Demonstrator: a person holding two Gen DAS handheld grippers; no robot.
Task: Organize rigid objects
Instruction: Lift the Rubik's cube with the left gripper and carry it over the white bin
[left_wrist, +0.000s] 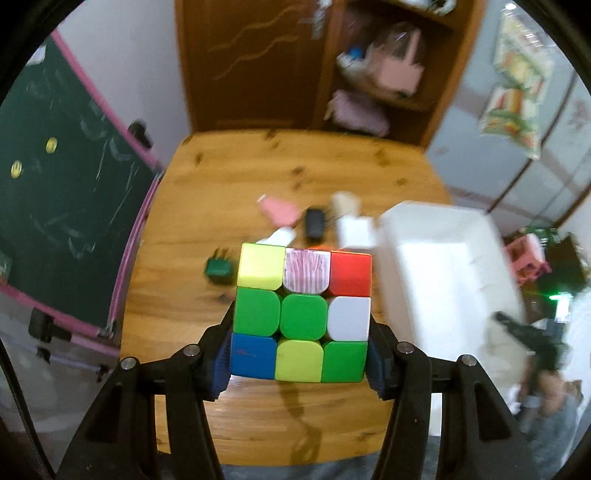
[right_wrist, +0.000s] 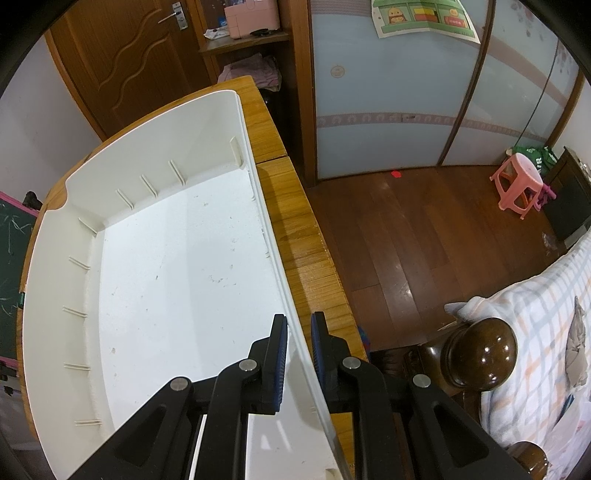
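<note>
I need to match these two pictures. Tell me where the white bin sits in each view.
Left wrist view: the white bin stands at the right, on the wooden table, right of the cube.
Right wrist view: it fills the left and centre; the right claw clamps its right wall.
Shared landmark: the brown door.

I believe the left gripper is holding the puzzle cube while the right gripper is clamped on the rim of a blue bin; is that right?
Only the colour is wrong: the bin is white, as the right wrist view shows. The left gripper does hold the puzzle cube, and the right gripper is clamped on the bin's rim.
</note>
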